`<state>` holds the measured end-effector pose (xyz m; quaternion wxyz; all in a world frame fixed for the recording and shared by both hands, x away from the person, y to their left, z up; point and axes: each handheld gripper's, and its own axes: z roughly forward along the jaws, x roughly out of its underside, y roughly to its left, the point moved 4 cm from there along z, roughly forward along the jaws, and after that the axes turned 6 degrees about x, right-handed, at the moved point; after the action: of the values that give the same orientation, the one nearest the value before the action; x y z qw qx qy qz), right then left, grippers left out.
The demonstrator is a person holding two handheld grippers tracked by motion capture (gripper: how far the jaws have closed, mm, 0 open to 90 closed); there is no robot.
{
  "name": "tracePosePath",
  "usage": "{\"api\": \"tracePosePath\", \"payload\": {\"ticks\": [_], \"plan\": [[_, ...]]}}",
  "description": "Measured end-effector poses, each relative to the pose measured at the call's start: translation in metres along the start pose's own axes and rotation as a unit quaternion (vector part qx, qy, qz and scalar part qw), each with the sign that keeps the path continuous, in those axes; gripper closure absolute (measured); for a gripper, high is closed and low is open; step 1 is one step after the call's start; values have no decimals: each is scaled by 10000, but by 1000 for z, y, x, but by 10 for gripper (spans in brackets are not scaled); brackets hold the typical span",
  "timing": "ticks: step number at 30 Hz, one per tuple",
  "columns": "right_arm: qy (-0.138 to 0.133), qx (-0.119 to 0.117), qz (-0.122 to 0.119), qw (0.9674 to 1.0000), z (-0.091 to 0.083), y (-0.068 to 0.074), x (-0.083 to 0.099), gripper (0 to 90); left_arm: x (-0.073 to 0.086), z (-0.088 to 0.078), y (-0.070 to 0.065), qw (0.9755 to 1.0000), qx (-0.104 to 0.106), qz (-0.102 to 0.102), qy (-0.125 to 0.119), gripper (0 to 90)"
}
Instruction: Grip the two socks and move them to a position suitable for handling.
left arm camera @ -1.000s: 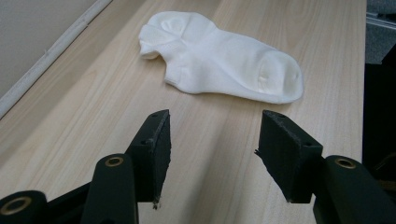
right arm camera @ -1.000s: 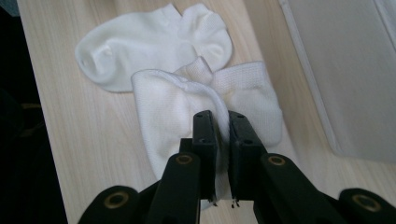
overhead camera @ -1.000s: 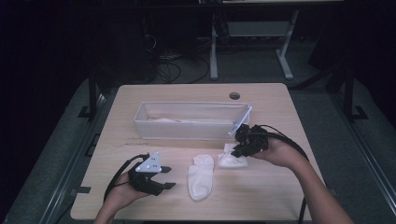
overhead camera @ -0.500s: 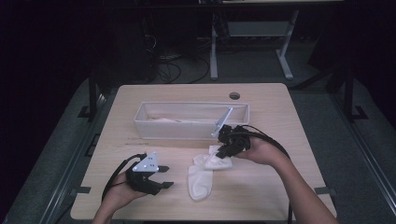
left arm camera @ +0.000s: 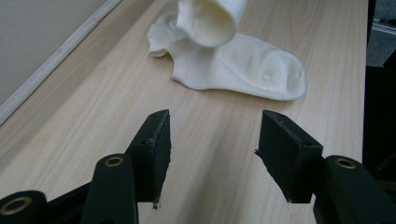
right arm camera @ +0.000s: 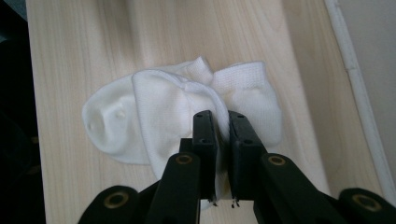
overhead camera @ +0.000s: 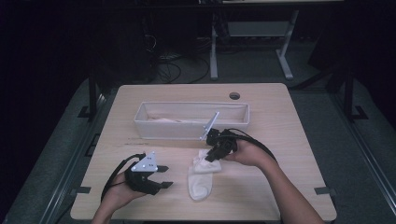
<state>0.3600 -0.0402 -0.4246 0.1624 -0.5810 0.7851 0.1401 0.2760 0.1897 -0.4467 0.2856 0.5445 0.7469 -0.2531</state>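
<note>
My right gripper was pinched tight on a fold of one white knit sock, holding it over a second sock that lay flat on the pale wood-grain table, just in front of the long white fabric bin. My left gripper rested with its jaws spread wide and bare, near the socks but apart from them. The right gripper view showed the ribbed weave at the pinch, while the left gripper view showed the lifted sock's round open cuff hanging above the flat sock.

Dim surroundings, evenly lit, sharp
</note>
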Motion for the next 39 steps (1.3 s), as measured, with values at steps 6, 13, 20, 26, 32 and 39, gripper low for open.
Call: {"api": "tracePosePath", "payload": {"ticks": [6,13,20,26,32,39], "plan": [[37,-51,-14,10000,10,0,-2,826,0,0,0,10000,-3,-3,-22,439],[43,-127,13,9999,19,0,-5,826,0,-1,1,10000,-10,-7,-28,439],[82,-169,8,9998,25,1,-6,825,0,-2,1,10000,-18,-17,-30,439],[128,-195,26,9997,31,0,-5,825,0,-1,1,10000,-10,-15,-37,439],[149,-259,55,9995,36,-1,-5,819,-1,-2,1,10000,-21,-6,-48,439],[159,-268,-47,9995,42,-1,-5,811,-1,-2,1,10000,-15,3,-61,439]]}}
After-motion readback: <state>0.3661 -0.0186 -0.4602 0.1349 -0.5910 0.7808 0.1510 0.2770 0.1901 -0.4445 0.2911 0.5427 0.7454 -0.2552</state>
